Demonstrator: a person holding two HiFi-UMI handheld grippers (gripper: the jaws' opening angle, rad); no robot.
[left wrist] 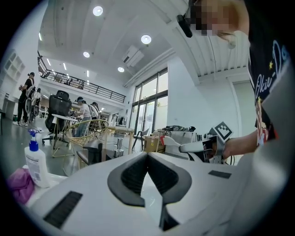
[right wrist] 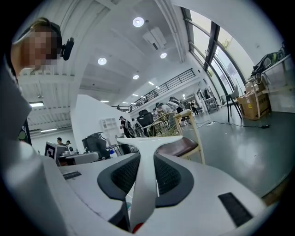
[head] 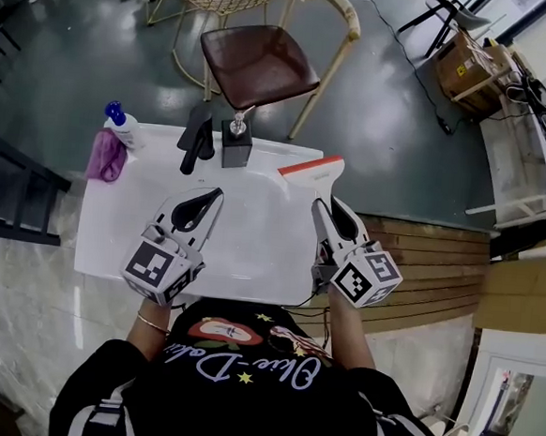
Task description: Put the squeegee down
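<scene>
The right gripper (head: 323,205) has its ribbed black fingers (right wrist: 120,177) clamped on the smooth white handle of the squeegee (head: 312,167). The squeegee's flat T-shaped head, edged with an orange-red strip, sits at the far right corner of the glossy white tabletop (head: 252,239), possibly just clear of it. The left gripper (head: 216,194), over the tabletop's near left, has its fingers together and holds nothing.

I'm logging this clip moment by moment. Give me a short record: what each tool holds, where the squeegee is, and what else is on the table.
right tool: shut on the handle of the squeegee
left tool: shut, nothing between its jaws
squeegee: red-edged blade over the far right part of the white table; contact unclear
table, far left: pump bottle, purple cloth
table, far edge: black handled object, black block
beyond table: chair
</scene>
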